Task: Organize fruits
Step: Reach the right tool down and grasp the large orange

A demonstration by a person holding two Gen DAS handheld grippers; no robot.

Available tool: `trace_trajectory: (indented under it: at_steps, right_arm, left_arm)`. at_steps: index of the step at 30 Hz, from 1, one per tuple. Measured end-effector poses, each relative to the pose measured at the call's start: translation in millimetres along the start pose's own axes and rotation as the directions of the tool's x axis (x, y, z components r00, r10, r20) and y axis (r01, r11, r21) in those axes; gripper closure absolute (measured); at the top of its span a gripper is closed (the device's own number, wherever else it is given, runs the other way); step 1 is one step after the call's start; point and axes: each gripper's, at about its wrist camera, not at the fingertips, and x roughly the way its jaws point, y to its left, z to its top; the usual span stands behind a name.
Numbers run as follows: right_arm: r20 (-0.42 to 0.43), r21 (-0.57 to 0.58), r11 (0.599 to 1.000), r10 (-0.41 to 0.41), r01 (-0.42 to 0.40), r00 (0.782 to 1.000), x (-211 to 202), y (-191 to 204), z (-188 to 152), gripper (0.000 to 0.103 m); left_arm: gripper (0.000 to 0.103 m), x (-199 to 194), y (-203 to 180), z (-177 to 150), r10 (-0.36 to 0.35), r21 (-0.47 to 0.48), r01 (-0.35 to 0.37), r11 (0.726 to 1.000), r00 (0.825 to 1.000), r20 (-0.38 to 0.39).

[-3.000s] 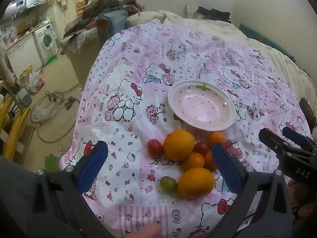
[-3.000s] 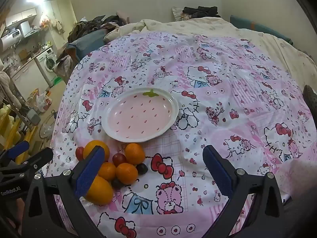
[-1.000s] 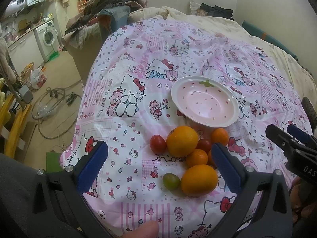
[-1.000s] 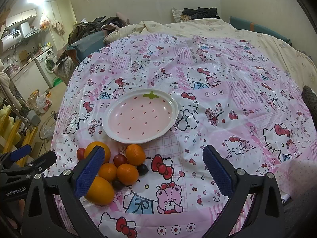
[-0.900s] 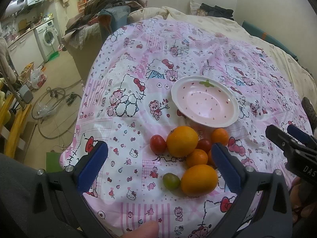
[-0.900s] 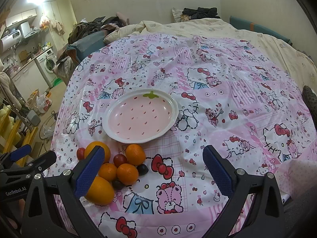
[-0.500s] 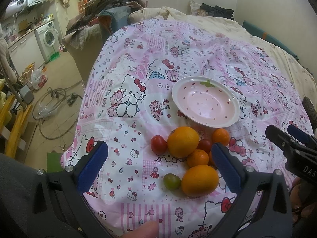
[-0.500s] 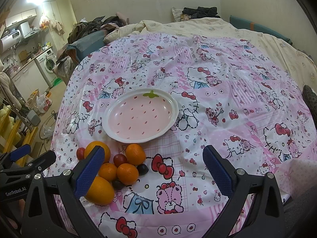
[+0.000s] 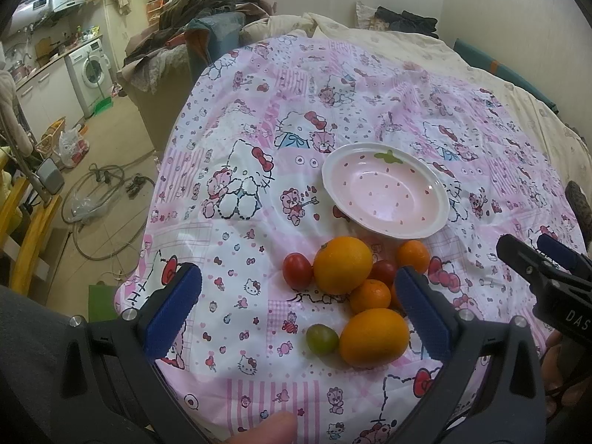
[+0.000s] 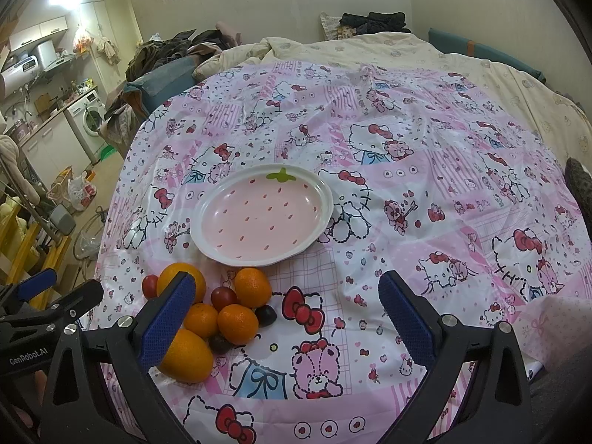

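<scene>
Orange fruits (image 9: 355, 296) between open left tool (image 9: 296, 303), right tool (image 10: 286, 314) open, plate (image 10: 207, 207) beyond

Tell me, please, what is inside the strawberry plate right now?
Nothing: the strawberry plate shows only its painted seeds. All the fruit lies on the cloth beside it. Under the plate is hidden.

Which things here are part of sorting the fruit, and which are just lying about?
Part of the job:
- plate, nothing on it
- oranges
- red tomatoes
- green tomato
- dark plums
- left gripper and right gripper, jaws open

Lying about:
- tablecloth
- washing machine
- clothes pile
- cables on the floor
</scene>
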Motion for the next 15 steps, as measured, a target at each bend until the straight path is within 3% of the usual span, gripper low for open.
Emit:
trace_trajectory:
  at_steps: [10, 13, 15]
  right_arm:
    - [-0.018, 0.004, 1.000, 0.020, -0.020, 1.000, 3.5, 1.3, -2.1, 0.002]
    - [-0.098, 0.048, 0.994, 0.101, -0.097, 0.990, 12.5, -1.6, -2.0, 0.002]
    - [-0.169, 0.097, 0.982, 0.178, -0.163, 0.969, 22.3, -4.4, -3.2, 0.002]
  left_arm:
    - [0.000, 0.8, 3.7, 2.3, 0.002, -0.011, -0.002, 1.000, 1.000, -0.006]
    - [0.000, 4.3, 9.1, 5.3, 0.011, -0.030, -0.011, 0.999, 1.000, -0.020]
    - [0.000, 8.2, 14.8, 8.3, 0.007, -0.048, -0.009, 0.999, 0.999, -0.040]
